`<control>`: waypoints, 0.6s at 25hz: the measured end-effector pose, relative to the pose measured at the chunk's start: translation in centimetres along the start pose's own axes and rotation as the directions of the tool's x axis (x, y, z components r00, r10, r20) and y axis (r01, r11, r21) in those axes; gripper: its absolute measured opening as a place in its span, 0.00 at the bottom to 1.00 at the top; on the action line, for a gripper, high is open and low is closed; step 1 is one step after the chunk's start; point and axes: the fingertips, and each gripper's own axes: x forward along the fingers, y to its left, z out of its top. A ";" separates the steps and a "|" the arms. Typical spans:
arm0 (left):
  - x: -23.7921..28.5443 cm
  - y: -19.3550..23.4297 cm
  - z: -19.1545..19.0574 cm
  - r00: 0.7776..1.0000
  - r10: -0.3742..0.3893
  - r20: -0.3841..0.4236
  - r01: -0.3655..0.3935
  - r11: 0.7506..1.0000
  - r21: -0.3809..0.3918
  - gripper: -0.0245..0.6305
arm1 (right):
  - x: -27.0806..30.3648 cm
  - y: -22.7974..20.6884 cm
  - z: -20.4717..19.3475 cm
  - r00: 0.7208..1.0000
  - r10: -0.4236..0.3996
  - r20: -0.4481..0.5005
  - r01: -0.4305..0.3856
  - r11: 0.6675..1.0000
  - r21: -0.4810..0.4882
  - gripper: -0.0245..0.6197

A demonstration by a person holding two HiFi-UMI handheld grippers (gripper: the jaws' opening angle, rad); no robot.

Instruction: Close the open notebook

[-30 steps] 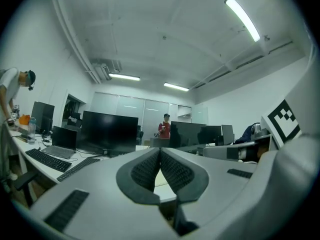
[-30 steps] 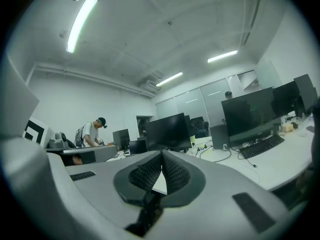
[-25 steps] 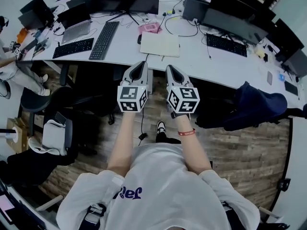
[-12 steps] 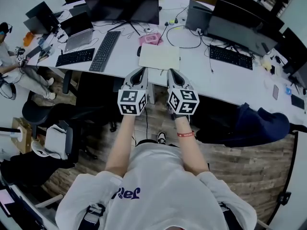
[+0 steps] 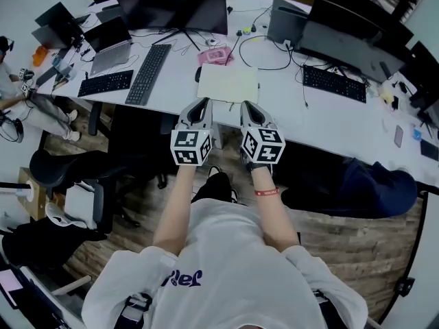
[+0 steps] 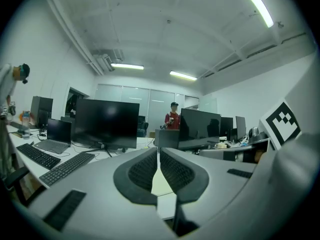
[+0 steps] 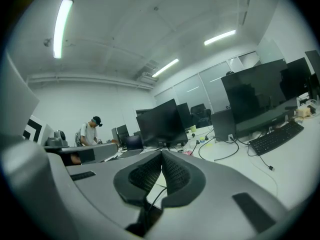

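Grey left gripper (image 5: 200, 108), jaws pressed together, nothing in them. Just ahead, between the two tools, the pale notebook (image 5: 228, 82) lies open on the white desk (image 5: 322, 114). The right gripper (image 5: 249, 108) is likewise closed and empty.

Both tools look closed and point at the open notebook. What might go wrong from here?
1. The left tool and right tool are both shut. They may shove the notebook across the smooth desk rather than catch a page.
2. A shoved notebook could slide into the pink item lying just behind it.
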 end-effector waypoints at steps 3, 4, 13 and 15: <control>1.0 1.0 -2.1 0.999 0.009 -0.043 -0.010 1.000 -0.015 0.07 | 1.6 -0.1 -1.3 1.000 0.008 -0.027 -0.007 1.000 0.007 0.06; 1.4 1.5 -2.7 0.999 0.016 -0.050 -0.017 1.000 -0.023 0.07 | 2.3 -0.1 -1.7 0.999 0.011 -0.036 -0.011 1.000 0.003 0.06; 5.9 7.5 -6.9 0.993 0.048 -0.106 -0.057 0.995 -0.078 0.07 | 9.6 -1.4 -3.6 0.996 0.025 -0.086 -0.025 1.000 -0.003 0.06; 7.1 8.9 -7.6 0.991 0.051 -0.126 -0.063 0.994 -0.090 0.07 | 11.1 -1.4 -4.1 0.995 0.028 -0.099 -0.028 1.000 0.003 0.06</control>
